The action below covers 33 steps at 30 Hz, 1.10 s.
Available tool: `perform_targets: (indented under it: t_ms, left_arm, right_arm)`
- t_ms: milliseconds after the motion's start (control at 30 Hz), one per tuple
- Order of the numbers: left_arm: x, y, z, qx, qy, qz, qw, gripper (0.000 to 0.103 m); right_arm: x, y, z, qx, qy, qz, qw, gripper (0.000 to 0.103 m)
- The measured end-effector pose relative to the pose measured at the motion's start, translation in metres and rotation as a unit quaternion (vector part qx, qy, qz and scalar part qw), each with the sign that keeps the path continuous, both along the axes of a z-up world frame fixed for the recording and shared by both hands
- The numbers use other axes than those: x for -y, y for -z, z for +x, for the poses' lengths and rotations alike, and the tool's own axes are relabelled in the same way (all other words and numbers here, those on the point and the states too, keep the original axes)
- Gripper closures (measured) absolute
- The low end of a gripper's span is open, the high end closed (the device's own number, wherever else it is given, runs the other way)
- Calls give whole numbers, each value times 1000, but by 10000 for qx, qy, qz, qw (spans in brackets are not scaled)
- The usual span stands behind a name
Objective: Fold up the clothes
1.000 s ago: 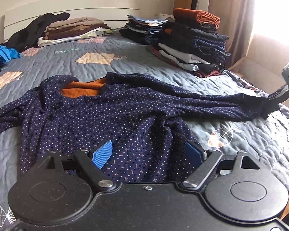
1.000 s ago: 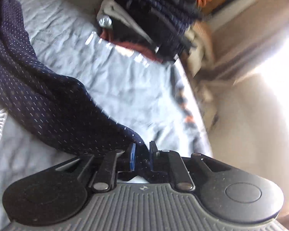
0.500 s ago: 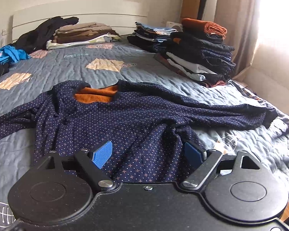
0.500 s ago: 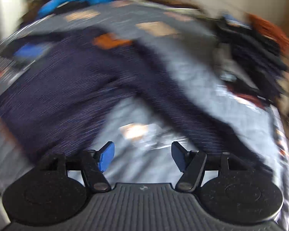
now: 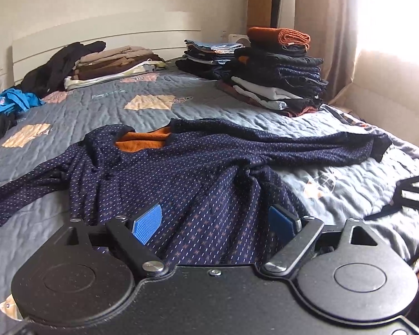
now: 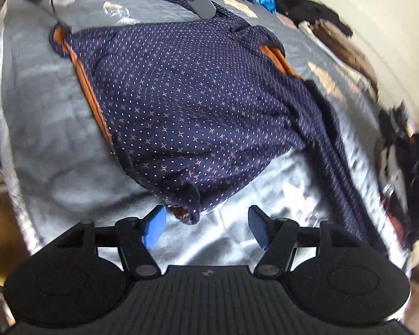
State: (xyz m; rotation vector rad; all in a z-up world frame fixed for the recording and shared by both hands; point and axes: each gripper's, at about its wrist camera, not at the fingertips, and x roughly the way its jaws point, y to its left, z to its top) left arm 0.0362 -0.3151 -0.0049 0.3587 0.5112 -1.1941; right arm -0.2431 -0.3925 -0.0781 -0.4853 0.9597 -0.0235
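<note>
Dotted navy shirt spread on the bed, both grippers empty above its hem.

From the left: a blue garment (image 5: 9,103) with print too small to read, then the navy shirt (image 5: 187,173) flat on the grey quilt (image 5: 103,109), orange lining showing, sleeves out. Left gripper (image 5: 215,222) gapes wide over the hem. Right gripper (image 6: 206,227) has just been opening; nothing between its pads, the hem corner just ahead. Folded stacks (image 5: 279,81) lie far right.

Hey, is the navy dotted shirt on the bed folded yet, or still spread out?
Still spread out. The navy dotted shirt lies flat and wrinkled on the bed, with its sleeves stretched out to either side, nothing tucked in.
</note>
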Motion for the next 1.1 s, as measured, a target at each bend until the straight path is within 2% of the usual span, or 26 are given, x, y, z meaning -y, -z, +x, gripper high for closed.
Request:
perform_targets:
  t_ms: [100, 233, 300, 367, 400, 433, 467, 633, 733, 767, 900, 1000, 1100]
  left_arm:
    - [-17, 6, -7, 1, 280, 7, 9996, 20]
    - [-34, 16, -27, -297, 677, 2, 9973, 20]
    - [-41, 18, -38, -271, 780, 15, 9966, 19]
    - [-48, 19, -49, -234, 870, 7, 9959, 16]
    - [-51, 19, -54, -216, 907, -15, 9956, 15]
    - [-54, 19, -58, -199, 943, -37, 9953, 15]
    - [-56, 18, -61, -184, 999, -55, 9948, 15]
    - [-58, 16, -60, -141, 1020, -105, 9946, 15]
    - [-64, 11, -46, -101, 865, -132, 9961, 15]
    - [-67, 8, -42, 45, 849, -71, 9964, 15]
    - [-86, -1, -17, 612, 782, 252, 9947, 15]
    - [-116, 3, 6, 624, 806, 628, 9928, 15]
    - [-138, 22, 16, 726, 757, 1116, 9882, 15]
  right_arm:
    - [1, 2, 0, 95, 75, 83, 9999, 42]
    - [-1, 5, 0, 225, 138, 242, 9994, 42]
    - [-2, 7, -1, 209, 123, 291, 9993, 44]
    - [-1, 11, 0, 157, 144, 300, 9993, 52]
    - [1, 13, 1, 113, 185, 327, 9992, 67]
    - [3, 14, 2, 96, 245, 394, 9989, 87]
    - [5, 15, 2, 98, 309, 475, 9983, 93]
    - [7, 8, -2, 292, 574, 793, 9948, 97]
    - [9, -16, -12, 504, 812, 1321, 9866, 97]
    - [8, -24, -16, 542, 849, 1447, 9843, 97]
    - [3, -48, -28, 551, 956, 1745, 9785, 97]
    - [1, -50, -33, 388, 1028, 1723, 9789, 97]
    - [1, -40, -36, 139, 1136, 1641, 9798, 97]
